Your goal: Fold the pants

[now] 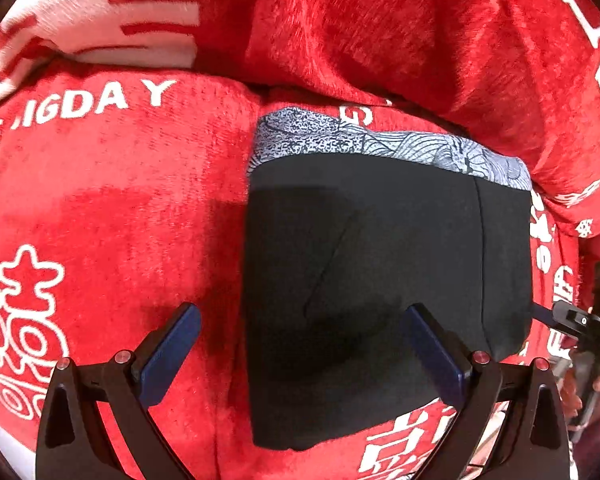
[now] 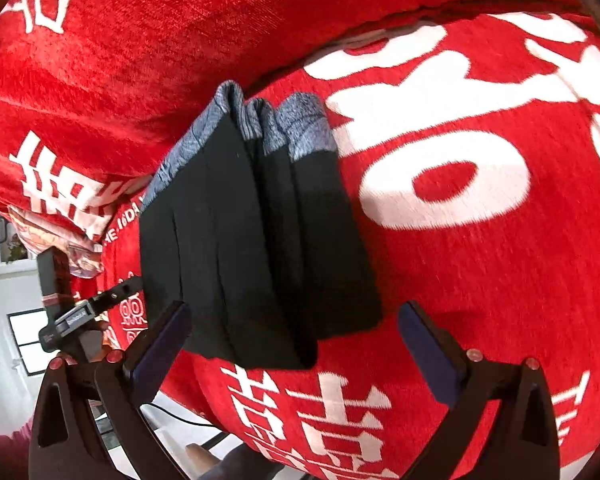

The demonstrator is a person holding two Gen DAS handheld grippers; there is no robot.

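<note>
The black pants (image 1: pixel 384 276) lie folded into a compact rectangle on the red cover, with a grey patterned waistband (image 1: pixel 380 140) at the far edge. My left gripper (image 1: pixel 300 344) is open and empty just above the pants' near left part. In the right wrist view the folded pants (image 2: pixel 256 240) show several stacked layers and the grey waistband (image 2: pixel 296 128) at the far end. My right gripper (image 2: pixel 296 344) is open and empty at the near end of the stack. The left gripper (image 2: pixel 84 312) shows at the left of the right wrist view; the right gripper (image 1: pixel 572 320) shows at the right edge of the left wrist view.
The red plush cover (image 1: pixel 108 200) with white lettering and characters spans a sofa seat and its backrest (image 1: pixel 380 32). In the right wrist view the seat edge drops off at the lower left to a white floor and a window (image 2: pixel 24 336).
</note>
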